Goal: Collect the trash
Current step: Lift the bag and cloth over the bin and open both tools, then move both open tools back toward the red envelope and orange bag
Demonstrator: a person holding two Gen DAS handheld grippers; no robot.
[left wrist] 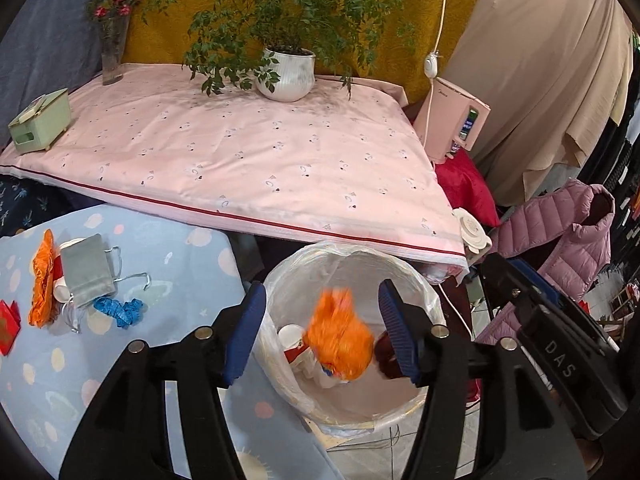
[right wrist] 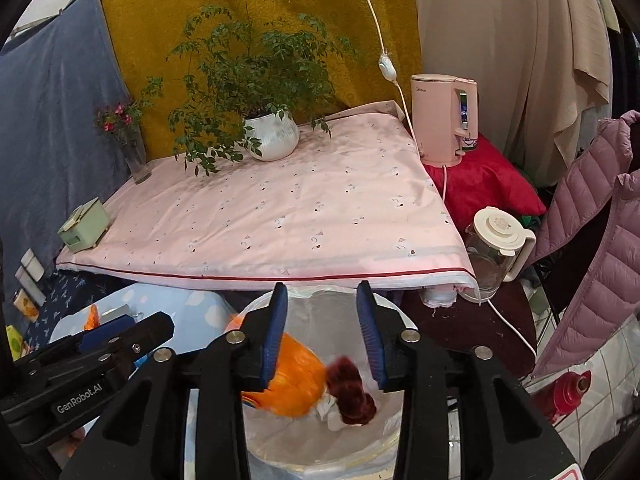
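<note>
A white bin (left wrist: 434, 304) lined with a clear bag stands on the floor below both grippers. My left gripper (left wrist: 322, 292) is open above it, and a blurred orange wrapper (left wrist: 340, 340) hangs in mid-air between and below its fingers, touching neither pad. My right gripper (right wrist: 322, 292) is open over the same bin (right wrist: 324, 320), with a blurred dark red piece (right wrist: 352, 394) below it beside the orange wrapper (right wrist: 296, 384). A paper cup (left wrist: 290, 336) lies in the bin. On the blue dotted cloth (left wrist: 180, 264) to the left lie another orange wrapper (left wrist: 42, 280), a grey pouch (left wrist: 86, 270), a blue tape (left wrist: 120, 310) and a red packet (left wrist: 8, 320).
Behind the bin is a pink-covered table (left wrist: 240, 152) with a potted plant (left wrist: 286, 74), a flower vase (left wrist: 112, 52) and a green box (left wrist: 40, 120). A pink kettle (left wrist: 456, 120), a glass jug (right wrist: 496, 248) and a pink jacket (left wrist: 560, 240) crowd the right.
</note>
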